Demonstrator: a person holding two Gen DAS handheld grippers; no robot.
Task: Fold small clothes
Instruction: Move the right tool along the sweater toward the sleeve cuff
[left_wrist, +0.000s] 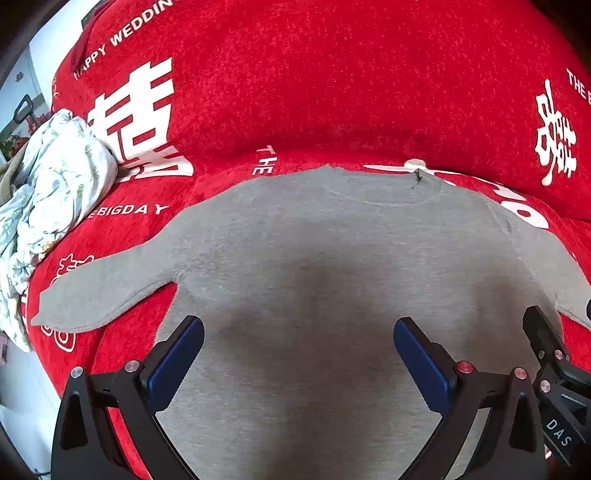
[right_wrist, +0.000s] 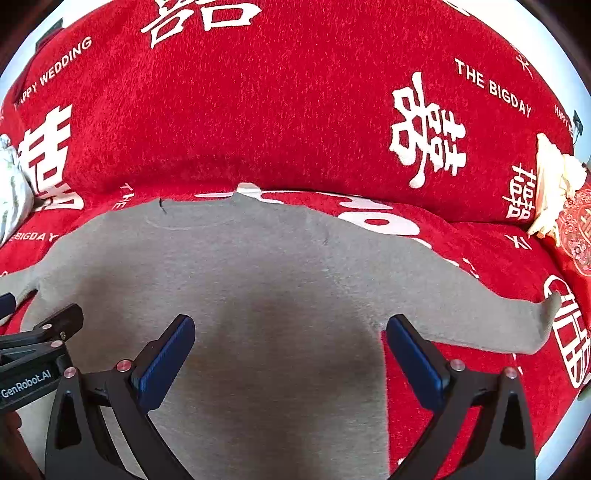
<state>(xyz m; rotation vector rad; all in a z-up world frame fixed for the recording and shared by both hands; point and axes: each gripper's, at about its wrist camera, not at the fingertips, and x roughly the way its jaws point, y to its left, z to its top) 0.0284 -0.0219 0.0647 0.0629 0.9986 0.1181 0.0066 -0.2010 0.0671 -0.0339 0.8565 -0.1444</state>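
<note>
Nearest me, my left gripper hangs with its jaws spread wide and nothing between them, poised over the lower body of the grey shirt; whether the pads touch the cloth I cannot tell. My right gripper is likewise wide open and holds nothing, its left pad over the shirt body and its right pad near the side seam, just under the armpit. Each gripper shows at the edge of the other's view, so they sit close side by side. The shirt lies flat and spread out on the red sofa cover, hem toward me and neck hole away, toward the backrest, so its body runs near to far. Both sleeves reach out sideways, angled slightly toward me. Farther left sits a crumpled floral cloth; far right, a cream cloth.
</note>
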